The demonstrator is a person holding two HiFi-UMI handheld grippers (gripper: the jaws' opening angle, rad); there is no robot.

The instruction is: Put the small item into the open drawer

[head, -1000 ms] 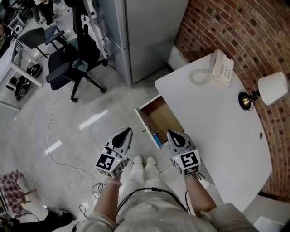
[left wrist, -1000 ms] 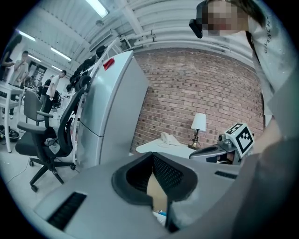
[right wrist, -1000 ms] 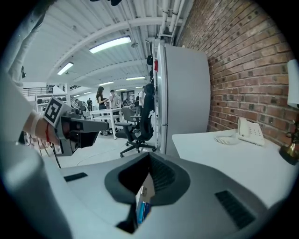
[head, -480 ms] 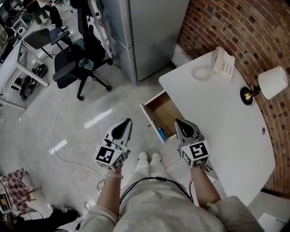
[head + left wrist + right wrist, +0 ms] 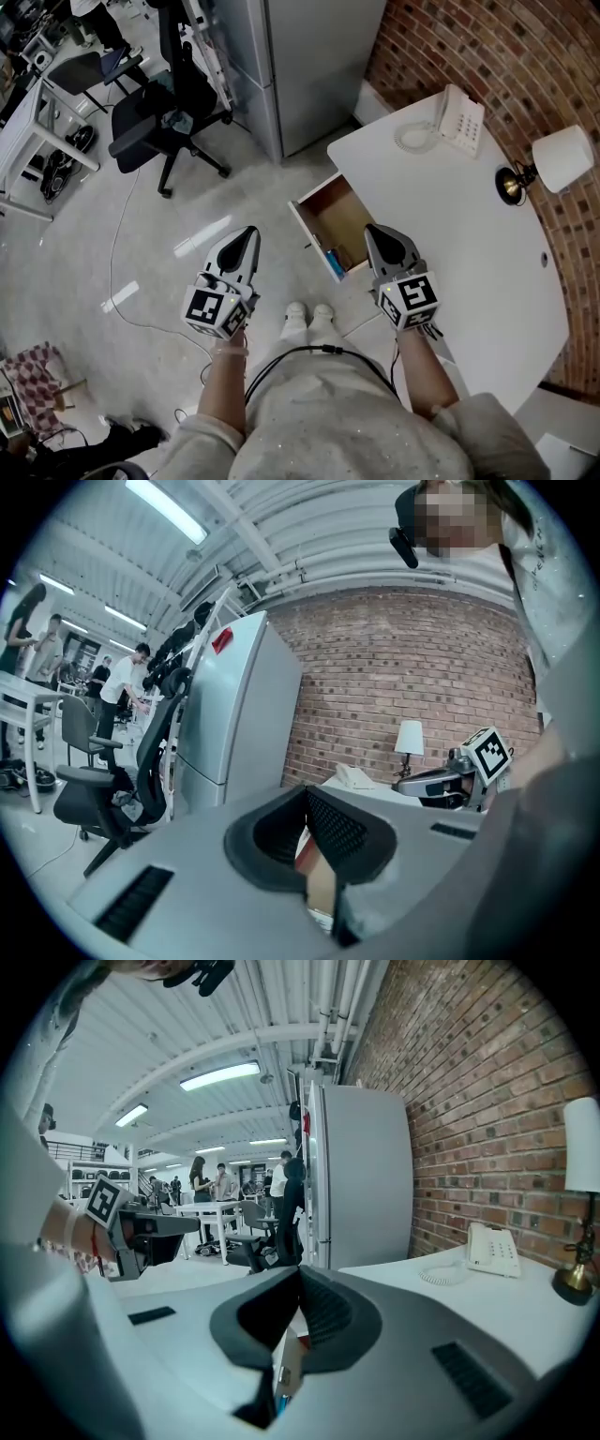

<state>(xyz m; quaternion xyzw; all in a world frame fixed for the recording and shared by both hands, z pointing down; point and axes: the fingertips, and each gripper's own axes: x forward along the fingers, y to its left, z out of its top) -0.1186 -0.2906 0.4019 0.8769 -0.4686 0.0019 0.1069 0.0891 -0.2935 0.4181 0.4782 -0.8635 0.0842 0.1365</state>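
Boxy wood-lined open drawer [image 5: 336, 221] juts from smooth white counter's [image 5: 469, 253] left edge; small blue item [image 5: 335, 264] lies inside, at front. Left tool [image 5: 249, 234], right tool [image 5: 374, 232]: both pressed together, empty. White telephone [image 5: 461, 127] at far corner.

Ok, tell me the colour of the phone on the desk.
White phone; head view shows it best.
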